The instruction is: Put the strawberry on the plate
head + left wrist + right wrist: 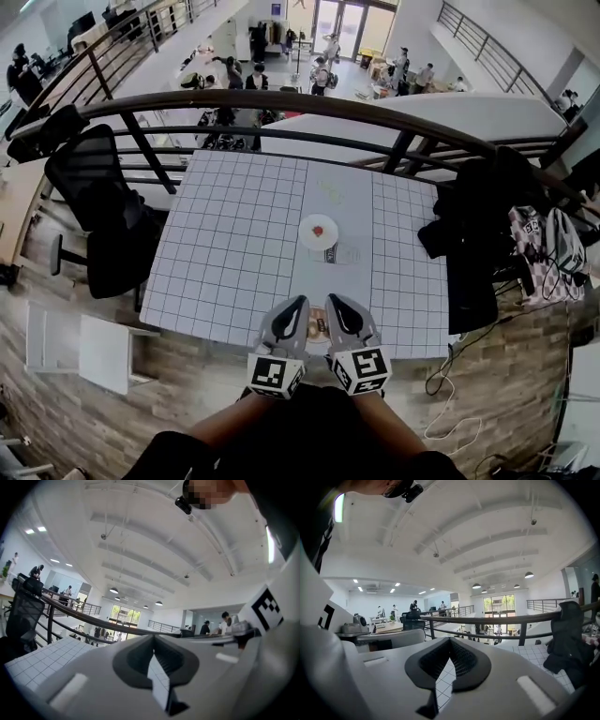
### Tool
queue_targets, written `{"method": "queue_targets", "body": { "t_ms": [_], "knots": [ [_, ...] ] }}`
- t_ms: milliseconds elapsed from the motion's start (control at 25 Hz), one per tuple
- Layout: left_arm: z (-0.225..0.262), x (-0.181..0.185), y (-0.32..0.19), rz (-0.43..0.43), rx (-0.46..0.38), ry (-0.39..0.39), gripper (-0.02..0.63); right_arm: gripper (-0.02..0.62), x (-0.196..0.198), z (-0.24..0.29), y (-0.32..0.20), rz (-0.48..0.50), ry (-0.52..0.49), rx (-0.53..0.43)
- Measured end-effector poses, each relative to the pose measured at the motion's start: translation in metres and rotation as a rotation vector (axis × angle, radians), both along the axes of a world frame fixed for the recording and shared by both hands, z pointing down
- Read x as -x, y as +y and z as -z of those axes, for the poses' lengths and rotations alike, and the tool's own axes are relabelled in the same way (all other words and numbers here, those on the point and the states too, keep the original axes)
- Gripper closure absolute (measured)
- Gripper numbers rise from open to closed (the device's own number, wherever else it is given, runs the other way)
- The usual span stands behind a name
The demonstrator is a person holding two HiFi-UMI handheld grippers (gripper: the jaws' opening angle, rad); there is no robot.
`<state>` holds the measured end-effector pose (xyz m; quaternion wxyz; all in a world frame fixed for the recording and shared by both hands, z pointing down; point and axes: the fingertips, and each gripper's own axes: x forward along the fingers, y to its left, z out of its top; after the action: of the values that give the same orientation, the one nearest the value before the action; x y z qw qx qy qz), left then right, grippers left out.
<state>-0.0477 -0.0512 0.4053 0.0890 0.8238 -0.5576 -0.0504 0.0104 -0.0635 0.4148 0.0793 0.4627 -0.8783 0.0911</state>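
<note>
A small red strawberry [318, 230] lies on a round white plate [307, 238] near the middle of the grid-patterned table [234, 244]. Both grippers hover side by side at the table's near edge, well short of the plate. My left gripper [299, 302] is shut with nothing in it, and in its own view the left gripper [153, 638] points up over the table toward the railing. My right gripper [332, 300] is shut and empty too, and the right gripper [450, 640] shows its pads meeting at the tips. Neither gripper view shows the plate or the strawberry.
A small dark item with a clear wrapper [337, 253] lies just in front of the plate. A brownish object [319, 324] sits between the grippers. A black office chair [94, 202] stands left of the table, dark coats and bags [483, 234] hang at the right, and a railing [309, 101] runs behind.
</note>
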Motion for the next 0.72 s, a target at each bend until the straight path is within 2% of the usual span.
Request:
{"method": "queue_targets", "body": {
  "t_ms": [240,560,720],
  "knots": [
    [0.016,-0.041,0.041,-0.010,0.000,-0.002,0.597,0.597,-0.046,0.008,0.043,-0.057,0.011,0.005],
    [0.009,-0.092,0.123,-0.007,-0.006,-0.044,0.597,0.597,-0.081,-0.012,0.123,-0.043,-0.052,0.032],
    [0.003,-0.104,0.156,-0.015,0.003,-0.071,0.597,0.597,-0.091,-0.012,0.154,-0.044,-0.080,0.013]
  ]
}}
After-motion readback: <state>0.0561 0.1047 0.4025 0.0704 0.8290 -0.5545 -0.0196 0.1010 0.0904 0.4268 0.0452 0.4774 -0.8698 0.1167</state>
